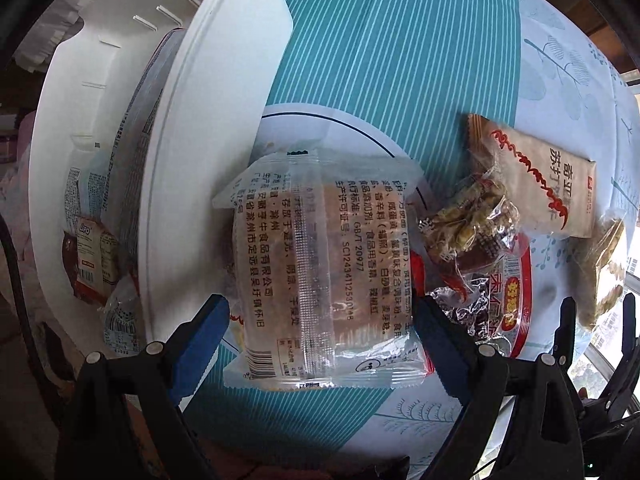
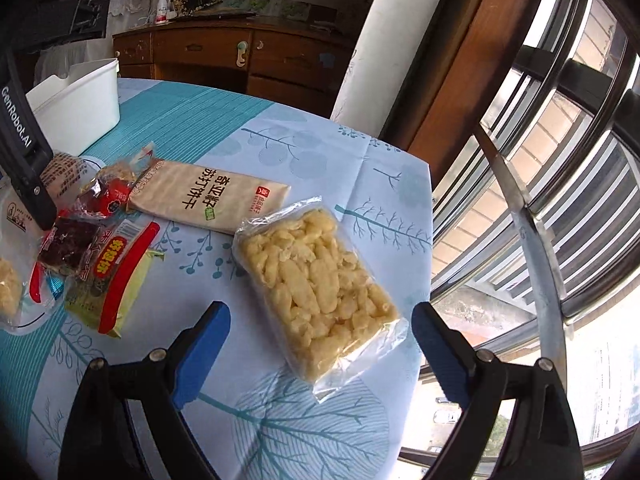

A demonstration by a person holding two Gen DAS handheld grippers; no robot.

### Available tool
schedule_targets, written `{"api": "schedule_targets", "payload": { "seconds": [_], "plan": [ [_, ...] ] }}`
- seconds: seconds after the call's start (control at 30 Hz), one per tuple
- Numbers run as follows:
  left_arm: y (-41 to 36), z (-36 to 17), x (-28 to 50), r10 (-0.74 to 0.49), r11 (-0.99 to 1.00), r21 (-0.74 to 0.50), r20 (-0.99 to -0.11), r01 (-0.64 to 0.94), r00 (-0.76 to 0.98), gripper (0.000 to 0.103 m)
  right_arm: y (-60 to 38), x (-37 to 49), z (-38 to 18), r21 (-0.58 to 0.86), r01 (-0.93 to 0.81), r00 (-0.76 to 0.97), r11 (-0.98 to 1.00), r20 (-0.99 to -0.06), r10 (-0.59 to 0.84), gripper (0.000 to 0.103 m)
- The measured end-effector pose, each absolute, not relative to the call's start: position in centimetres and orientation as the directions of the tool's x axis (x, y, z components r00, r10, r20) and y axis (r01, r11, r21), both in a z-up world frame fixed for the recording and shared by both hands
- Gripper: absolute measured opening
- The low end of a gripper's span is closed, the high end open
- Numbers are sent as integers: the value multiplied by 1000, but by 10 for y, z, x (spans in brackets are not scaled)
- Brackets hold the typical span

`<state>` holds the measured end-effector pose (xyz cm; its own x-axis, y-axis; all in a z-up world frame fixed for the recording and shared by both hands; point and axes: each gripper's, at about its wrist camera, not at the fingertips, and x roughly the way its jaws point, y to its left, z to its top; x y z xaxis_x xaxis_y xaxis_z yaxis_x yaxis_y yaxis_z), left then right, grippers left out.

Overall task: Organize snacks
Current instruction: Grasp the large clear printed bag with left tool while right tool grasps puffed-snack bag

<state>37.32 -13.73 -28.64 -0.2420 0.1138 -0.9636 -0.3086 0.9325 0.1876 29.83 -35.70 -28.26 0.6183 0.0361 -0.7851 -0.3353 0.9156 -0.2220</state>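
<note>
In the left wrist view my left gripper (image 1: 322,340) is open, its blue pads on either side of a clear-wrapped brown cake packet (image 1: 320,276) lying on the table. A white storage bin (image 1: 120,152) at the left holds several packets. A beige cracker packet (image 1: 536,184), a nut bar (image 1: 472,224) and a red-trimmed packet (image 1: 508,304) lie to the right. In the right wrist view my right gripper (image 2: 320,344) is open above a clear bag of pale yellow puffs (image 2: 316,284). The beige cracker packet (image 2: 208,196) and red-trimmed packet (image 2: 116,276) lie to its left.
The round table has a teal striped and leaf-print cloth (image 2: 312,152). Its edge (image 2: 430,240) runs close to window bars (image 2: 560,200) at the right. A wooden cabinet (image 2: 240,60) stands behind. The white bin (image 2: 80,104) shows at the far left.
</note>
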Motion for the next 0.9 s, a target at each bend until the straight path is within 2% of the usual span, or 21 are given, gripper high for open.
{"api": "schedule_targets", "payload": {
  "seconds": [0.23, 0.57, 0.77, 0.9],
  "plan": [
    [-138, -290, 382, 152, 928, 220, -960, -300, -233, 92, -361, 312, -290, -189, -322, 611, 928, -790, 51, 93],
    [-127, -298, 387, 130, 925, 200, -966, -323, -225, 92, -368, 329, -298, -109, -326, 572, 939, -814, 104, 92],
    [-121, -302, 377, 129, 927, 191, -970, -322, -205, 85, -370, 327, -296, -89, -328, 570, 941, -812, 122, 83],
    [-118, -300, 374, 121, 928, 180, -974, -327, -192, 82, -371, 325, -295, -80, -321, 566, 944, -815, 124, 80]
  ]
}}
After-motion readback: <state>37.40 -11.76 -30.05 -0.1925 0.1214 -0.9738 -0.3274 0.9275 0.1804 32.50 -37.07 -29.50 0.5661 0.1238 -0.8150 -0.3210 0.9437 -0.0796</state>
